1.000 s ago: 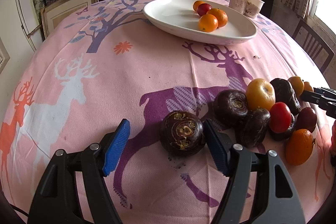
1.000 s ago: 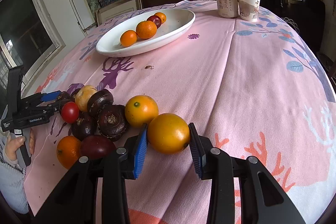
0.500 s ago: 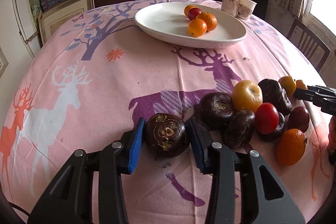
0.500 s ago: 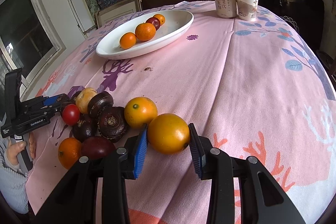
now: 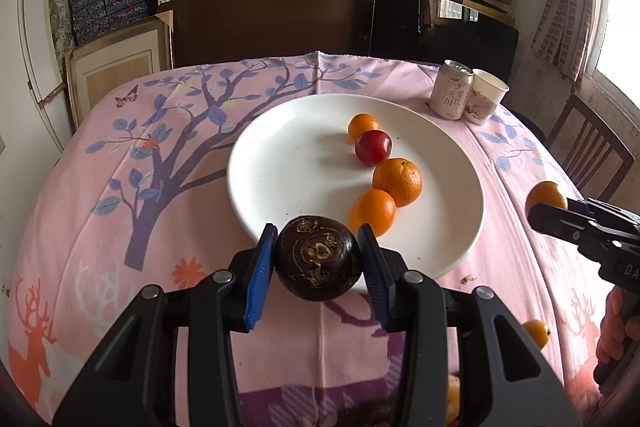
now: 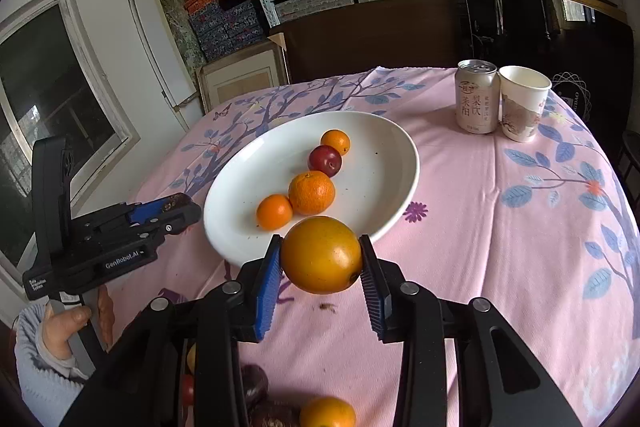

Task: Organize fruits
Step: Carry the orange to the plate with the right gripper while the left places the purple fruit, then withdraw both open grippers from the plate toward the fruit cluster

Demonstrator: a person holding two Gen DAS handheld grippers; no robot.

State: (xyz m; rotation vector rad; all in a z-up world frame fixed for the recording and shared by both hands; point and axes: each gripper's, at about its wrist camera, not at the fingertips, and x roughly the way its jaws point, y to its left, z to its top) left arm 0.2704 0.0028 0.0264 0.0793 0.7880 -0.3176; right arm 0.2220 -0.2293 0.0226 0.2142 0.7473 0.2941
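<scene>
Your L gripper (image 5: pixel 318 263) is clamped on a dark purple-brown fruit (image 5: pixel 319 257), blue pads pressed to both sides. It's lifted off the cloth, right at the plate's (image 5: pixel 280 163) near rim, about 6 o'clock of the plate in the L view. The jaws closed on it within the last sec.

Your R gripper (image 6: pixel 320 261) is clenched on a big orange (image 6: pixel 321 254), pads tight on each side, also off the table, at the plate's near edge, roughly 6 o'clock in the R view.

The white plate sits mid-table on a pink tablecloth (image 5: pixel 120 227) w/ tree and deer print. In it, 4 fruits run in a line from 12 toward 5 o'clock: small orange (image 5: pixel 363 125), red plum (image 5: pixel 373 147), larger orange (image 5: pixel 397 181), small orange (image 5: pixel 373 210). Each touches the next.

A can (image 6: pixel 476 97) and paper cup (image 6: pixel 522 103) stand touching, at approx 2 o'clock from the plate, well apart from it.

More fruit lies at the bottom edge of both views, partly hidden by the grippers.
</scene>
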